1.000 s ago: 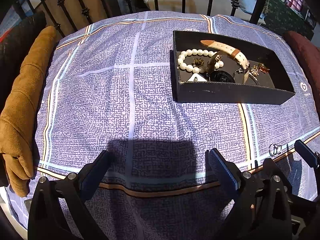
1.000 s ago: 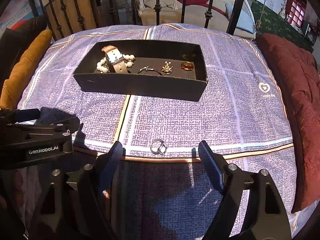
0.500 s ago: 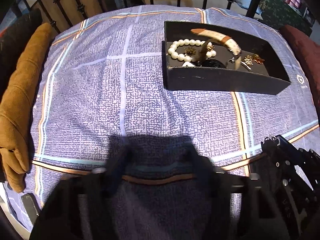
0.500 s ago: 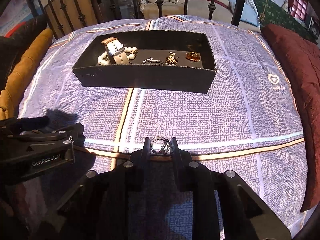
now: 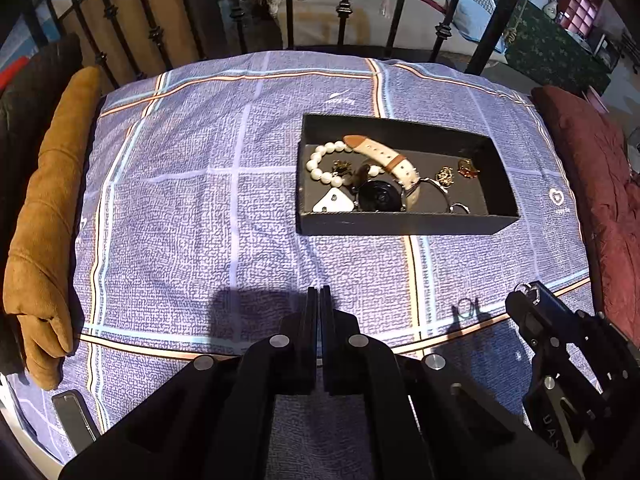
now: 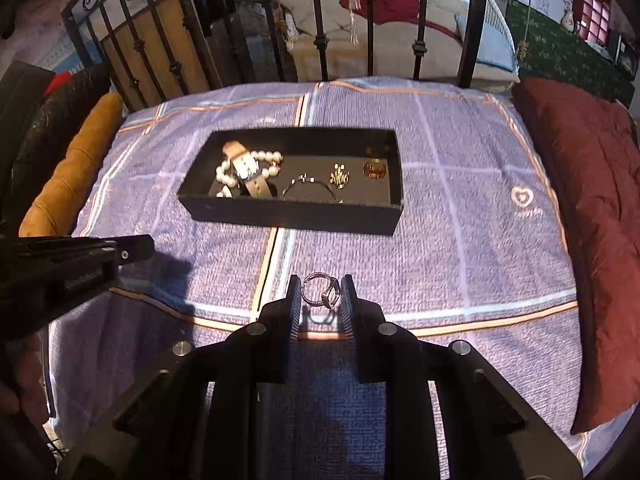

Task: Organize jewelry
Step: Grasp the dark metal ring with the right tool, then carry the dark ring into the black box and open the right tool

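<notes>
A black open box (image 5: 400, 225) (image 6: 288, 214) lies on the purple checked cloth. It holds a pearl bracelet (image 5: 320, 164), a beige-strap watch (image 5: 384, 156), a thin bangle (image 6: 308, 190), gold pieces (image 6: 339, 176) and other small items. My right gripper (image 6: 320, 292) is shut on a silver ring (image 6: 320, 290) and holds it above the cloth, in front of the box. It also shows at the right of the left wrist view (image 5: 528, 296). My left gripper (image 5: 319, 300) is shut and empty, left of the right one.
A tan cushion (image 5: 44, 208) lies along the left edge and a dark red cushion (image 6: 588, 216) along the right. A black iron railing (image 6: 368, 24) stands behind the cloth. A dark phone (image 5: 74, 420) lies at the front left corner.
My right gripper closed on the silver ring and lifted it off the cloth. My left gripper went from open to shut and rose a little.
</notes>
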`<move>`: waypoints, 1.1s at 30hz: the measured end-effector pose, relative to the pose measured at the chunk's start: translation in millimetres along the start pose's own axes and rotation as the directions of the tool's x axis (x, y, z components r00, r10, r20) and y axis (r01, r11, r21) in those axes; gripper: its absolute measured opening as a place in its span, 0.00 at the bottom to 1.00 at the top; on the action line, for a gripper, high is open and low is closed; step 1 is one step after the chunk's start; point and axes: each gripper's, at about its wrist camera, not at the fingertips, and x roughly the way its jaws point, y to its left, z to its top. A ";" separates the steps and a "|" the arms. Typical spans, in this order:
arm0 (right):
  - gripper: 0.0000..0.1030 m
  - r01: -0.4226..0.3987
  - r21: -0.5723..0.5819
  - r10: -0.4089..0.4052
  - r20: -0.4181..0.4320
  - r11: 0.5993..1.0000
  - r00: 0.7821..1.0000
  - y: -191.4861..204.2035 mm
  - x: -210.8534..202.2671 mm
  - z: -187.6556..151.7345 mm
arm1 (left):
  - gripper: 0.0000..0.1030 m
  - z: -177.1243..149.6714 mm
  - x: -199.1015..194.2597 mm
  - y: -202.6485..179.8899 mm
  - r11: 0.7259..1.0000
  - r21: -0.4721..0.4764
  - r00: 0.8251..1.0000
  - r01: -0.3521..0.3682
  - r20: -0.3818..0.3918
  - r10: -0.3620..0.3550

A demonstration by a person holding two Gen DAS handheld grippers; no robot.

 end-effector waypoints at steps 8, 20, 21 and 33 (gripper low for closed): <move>0.21 -0.006 0.002 0.006 0.034 1.000 0.999 -1.8 -11.2 12.3 | 0.01 1.4 -6.5 -11.9 1.000 0.017 1.000 -0.008 0.016 0.008; 0.21 -0.010 0.021 0.009 0.050 1.000 0.999 -3.0 -14.1 17.1 | 0.01 5.6 -9.9 -12.9 1.000 0.027 1.000 -0.015 0.028 0.015; 0.21 -0.009 0.025 0.008 0.053 1.000 0.999 -3.5 -14.9 17.0 | 0.01 5.4 -9.8 -13.0 0.999 0.029 1.000 -0.016 0.027 0.015; 0.21 -0.002 0.041 0.000 0.068 0.999 0.998 -5.2 -18.3 17.8 | 0.01 6.6 -12.7 -11.6 0.999 0.027 0.999 -0.018 0.035 0.017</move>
